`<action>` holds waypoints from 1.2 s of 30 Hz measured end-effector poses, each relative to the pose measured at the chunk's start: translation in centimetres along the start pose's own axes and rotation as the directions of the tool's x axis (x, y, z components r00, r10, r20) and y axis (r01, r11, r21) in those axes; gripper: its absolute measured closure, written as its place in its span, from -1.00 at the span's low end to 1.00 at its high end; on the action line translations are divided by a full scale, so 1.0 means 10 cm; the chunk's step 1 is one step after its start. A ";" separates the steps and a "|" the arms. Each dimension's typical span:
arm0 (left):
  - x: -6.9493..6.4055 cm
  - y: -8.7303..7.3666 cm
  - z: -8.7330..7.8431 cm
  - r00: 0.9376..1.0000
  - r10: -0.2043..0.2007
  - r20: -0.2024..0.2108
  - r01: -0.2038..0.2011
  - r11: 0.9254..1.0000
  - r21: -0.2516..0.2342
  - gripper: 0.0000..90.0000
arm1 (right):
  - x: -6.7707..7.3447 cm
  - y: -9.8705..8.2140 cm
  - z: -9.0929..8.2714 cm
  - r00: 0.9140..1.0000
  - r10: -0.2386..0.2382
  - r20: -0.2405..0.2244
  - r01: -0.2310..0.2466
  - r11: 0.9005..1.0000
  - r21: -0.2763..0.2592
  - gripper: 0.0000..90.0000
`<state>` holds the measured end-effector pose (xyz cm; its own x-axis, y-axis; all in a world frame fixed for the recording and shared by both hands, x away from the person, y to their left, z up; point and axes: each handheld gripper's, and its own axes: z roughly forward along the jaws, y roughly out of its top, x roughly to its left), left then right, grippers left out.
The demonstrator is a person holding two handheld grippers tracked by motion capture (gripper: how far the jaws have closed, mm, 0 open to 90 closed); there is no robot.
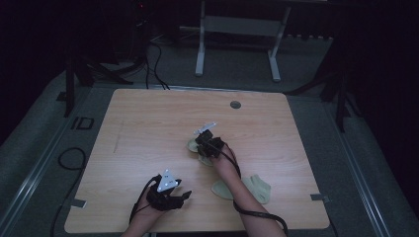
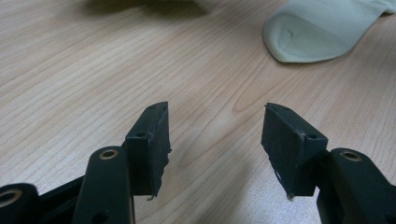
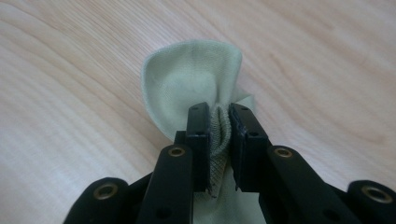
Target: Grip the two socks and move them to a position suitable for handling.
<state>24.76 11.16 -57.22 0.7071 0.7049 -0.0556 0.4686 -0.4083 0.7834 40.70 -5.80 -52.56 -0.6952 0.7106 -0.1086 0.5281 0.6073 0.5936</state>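
Two pale green socks lie on the wooden table (image 1: 148,118). My right gripper (image 1: 201,144) is shut on one sock (image 3: 191,79), whose fabric is bunched between the jaws while its rounded end fans out on the wood ahead; in the high view this sock (image 1: 192,145) peeks out beside the gripper near the table's middle. The second sock (image 1: 257,187) lies flat near the front right, partly under the person's right forearm. My left gripper (image 1: 185,195) rests at the front left, open with nothing between its pads (image 2: 152,140); the second sock's toe (image 2: 317,32) lies ahead of it.
A small round grommet (image 1: 235,104) sits near the table's far edge. A white desk frame (image 1: 237,34) stands on the floor beyond. Cables (image 1: 69,158) loop on the floor at left. Bare wood spans the table's left and far parts.
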 end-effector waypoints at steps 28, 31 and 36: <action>-0.03 0.01 0.03 0.999 -0.007 0.036 0.007 1.000 -0.003 -0.07 | -0.58 -0.54 -0.74 0.996 0.041 0.075 -0.041 0.999 -0.003 0.75; -0.05 0.02 0.04 0.999 -0.001 0.037 0.001 1.000 0.003 -0.07 | -0.60 -0.67 -0.63 0.996 0.051 0.071 -0.053 0.998 0.023 0.75; -0.06 0.05 0.07 0.999 -0.004 0.048 0.005 1.000 -0.004 -0.07 | -0.59 -0.81 -0.46 0.996 0.057 0.069 -0.061 0.996 0.061 0.74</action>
<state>25.00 10.14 -57.24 0.7299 0.6777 -0.0890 0.4699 -0.4029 0.7854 38.29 -16.60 -53.07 -0.6284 0.7670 -0.1297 0.5984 0.5832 0.5494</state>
